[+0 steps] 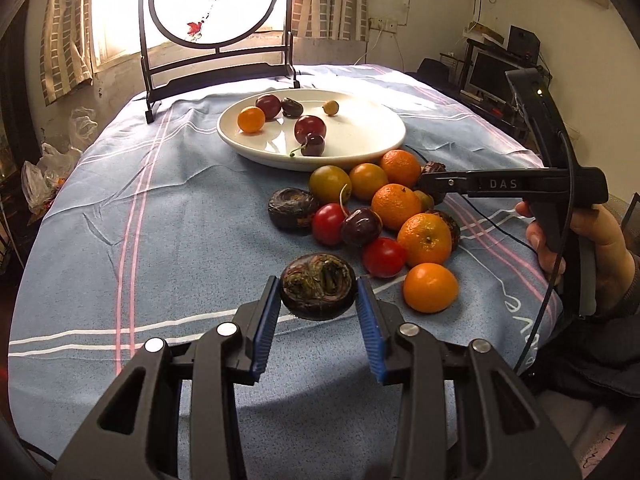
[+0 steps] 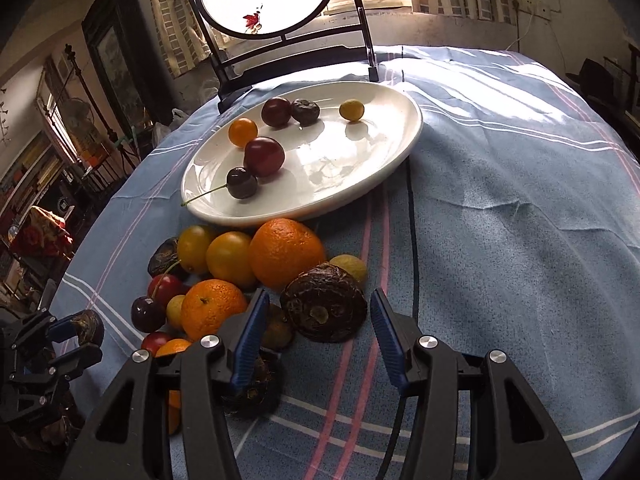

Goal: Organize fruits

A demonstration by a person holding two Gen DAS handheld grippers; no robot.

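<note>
Blue tablecloth [image 2: 520, 220] lies bare right of white plate [image 2: 400, 148].

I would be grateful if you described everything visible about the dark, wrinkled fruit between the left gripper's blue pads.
The dark wrinkled fruit is round and flattened, blackish-brown with a glossy lower rim and a rough, greenish-brown crinkled top. It sits upright between the left gripper's ribbed blue pads, which press its two sides. Its shadow falls on the blue striped tablecloth beneath; whether it rests on the cloth cannot be told. It stands apart from the pile, with the nearest orange to its right.
</note>
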